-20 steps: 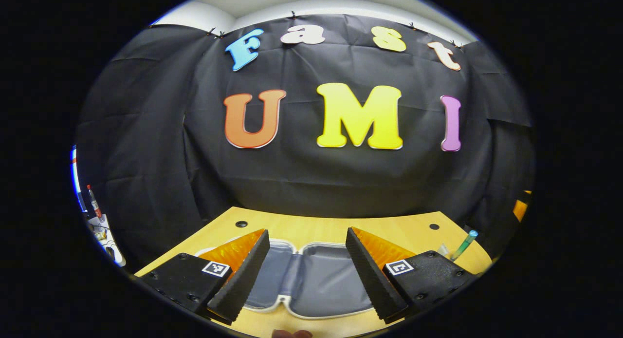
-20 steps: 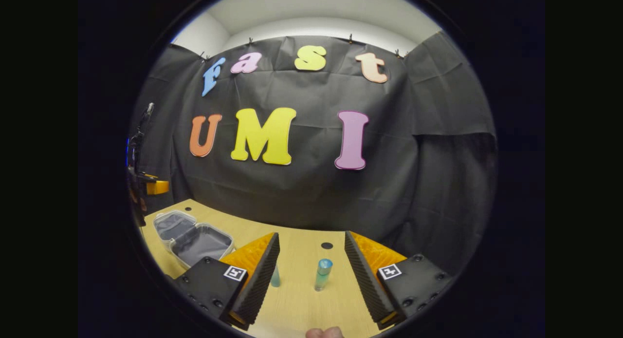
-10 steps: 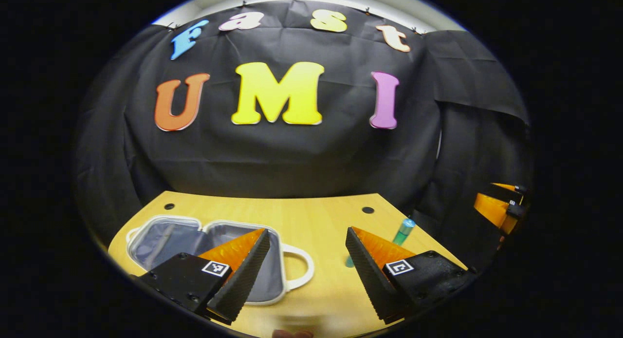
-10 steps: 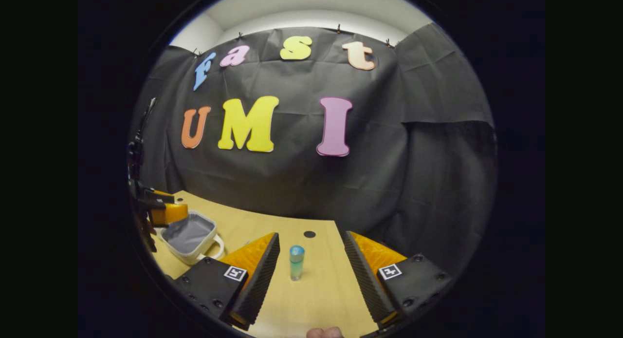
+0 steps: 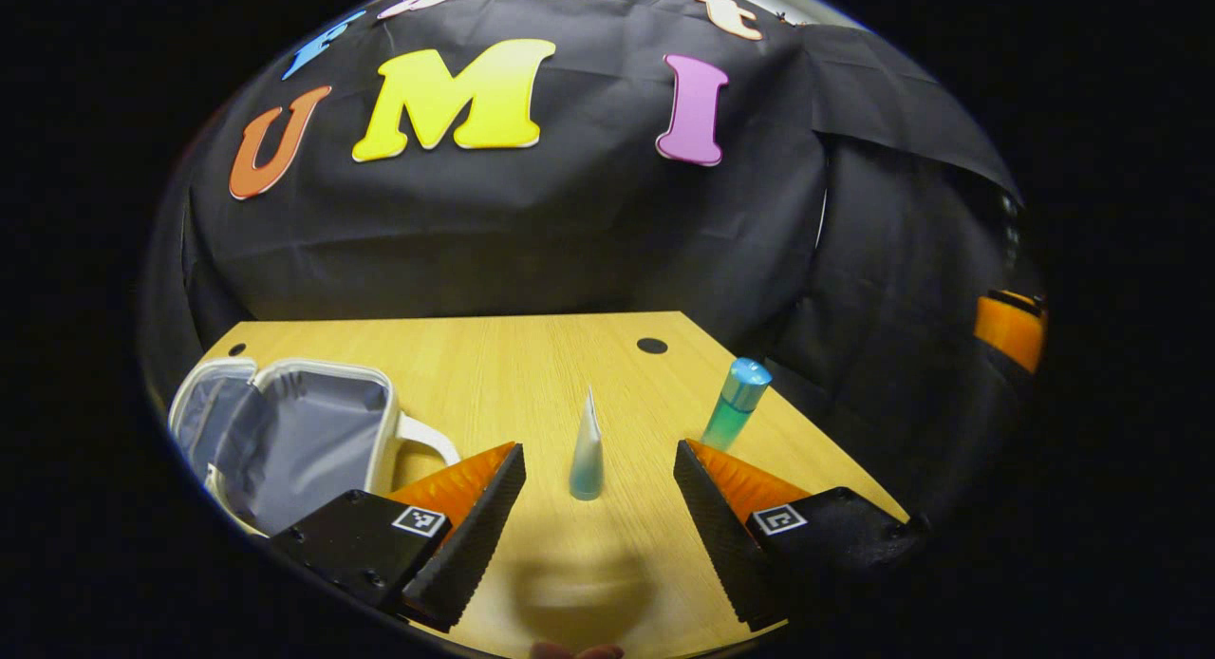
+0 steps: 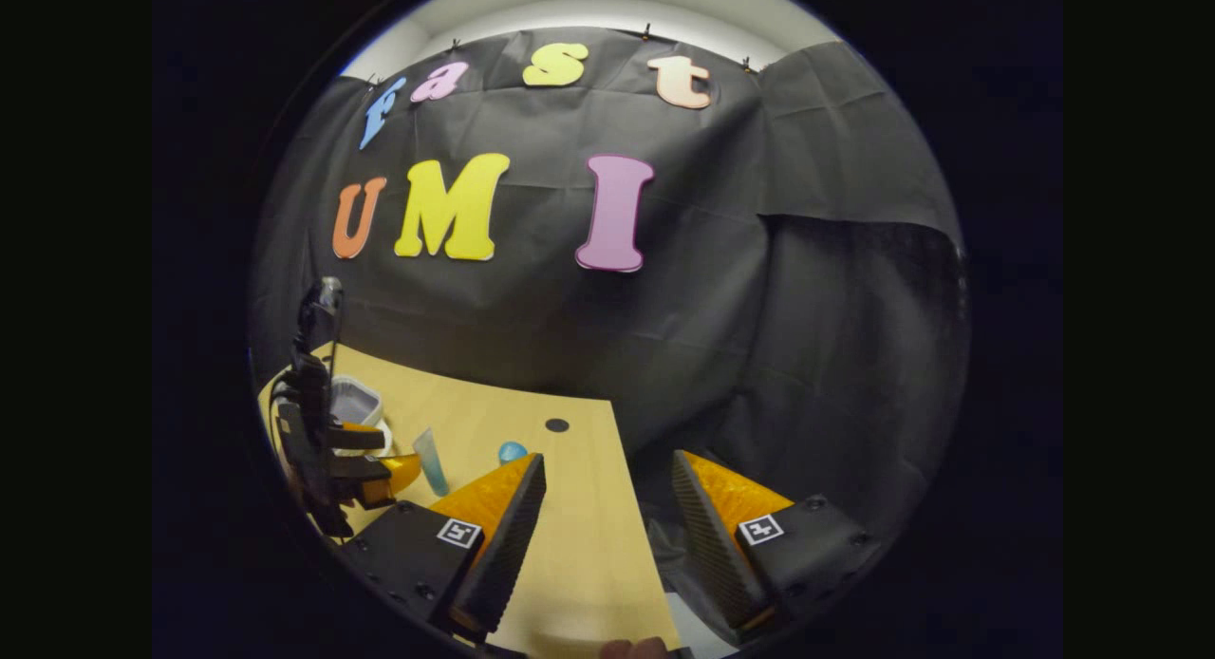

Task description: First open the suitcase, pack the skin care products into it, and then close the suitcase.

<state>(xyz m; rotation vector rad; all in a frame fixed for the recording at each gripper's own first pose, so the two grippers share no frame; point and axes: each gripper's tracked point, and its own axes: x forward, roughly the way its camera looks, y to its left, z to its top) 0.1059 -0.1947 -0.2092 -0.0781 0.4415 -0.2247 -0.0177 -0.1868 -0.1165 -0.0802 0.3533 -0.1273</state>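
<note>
Left tool [image 5: 588,493] wide, lined up on the tube [image 5: 587,450] beside the open suitcase [image 5: 285,431]; right tool [image 6: 607,498] wide, holding nothing.

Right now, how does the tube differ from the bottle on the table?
The tube tapers to a thin flat tip on top, while the bottle is a straight cylinder with a rounded blue cap. The tube stands between the left gripper fingers' line of sight; the bottle stands off to its right, nearer the table edge. Both stand upright and look blue-green.
</note>
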